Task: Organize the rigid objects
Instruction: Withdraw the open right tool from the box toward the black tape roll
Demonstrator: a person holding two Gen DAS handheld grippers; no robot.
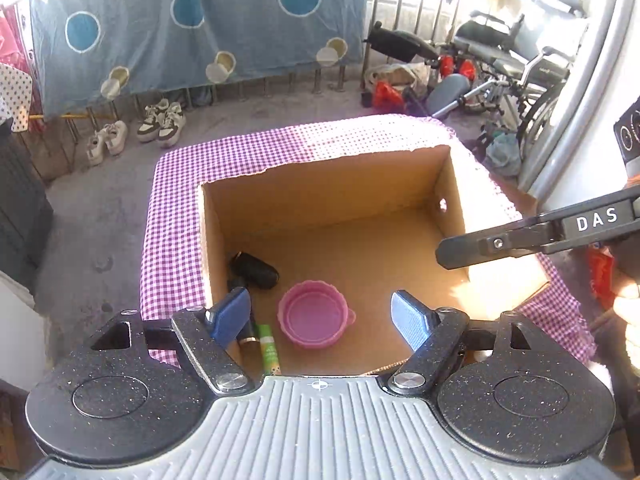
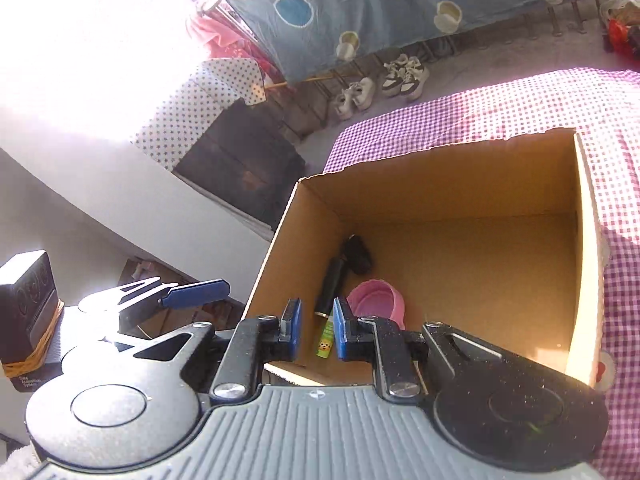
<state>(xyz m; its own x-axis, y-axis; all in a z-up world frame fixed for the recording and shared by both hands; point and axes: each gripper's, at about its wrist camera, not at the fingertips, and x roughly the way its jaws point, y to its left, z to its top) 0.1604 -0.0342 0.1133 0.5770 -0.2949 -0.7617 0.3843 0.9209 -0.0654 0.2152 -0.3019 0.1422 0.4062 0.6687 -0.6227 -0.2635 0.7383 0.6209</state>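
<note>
An open brown cardboard box [image 1: 424, 184] stands on a table under a purple-and-white checked cloth [image 1: 176, 208], and the things sorted so far all lie on its floor toward the near left corner. A pink round plastic bowl [image 1: 314, 314] sits open side up a little out from the left wall; just left of it lie a green tube with a cartoon label [image 1: 269, 350] and a slim black cylinder with a metal band [image 2: 329, 288], both with their long axes running roughly from the near wall toward the far wall, and a black oval case [image 1: 254, 270] rests at the far end of the cylinder, close to the left wall. The left gripper [image 1: 320, 316] hangs above the near edge, pointing down into the box, its blue pads set wide and holding nothing; the pink bowl shows directly between and below them, so this hand looks the nearer to the sorted things. The right gripper [image 2: 314, 330] hovers over the near left corner with only a narrow gap between its pads and nothing in it; the green tube and black cylinder appear through that gap but lie well below. No loose object waiting outside the box can be made out in either view.
</note>
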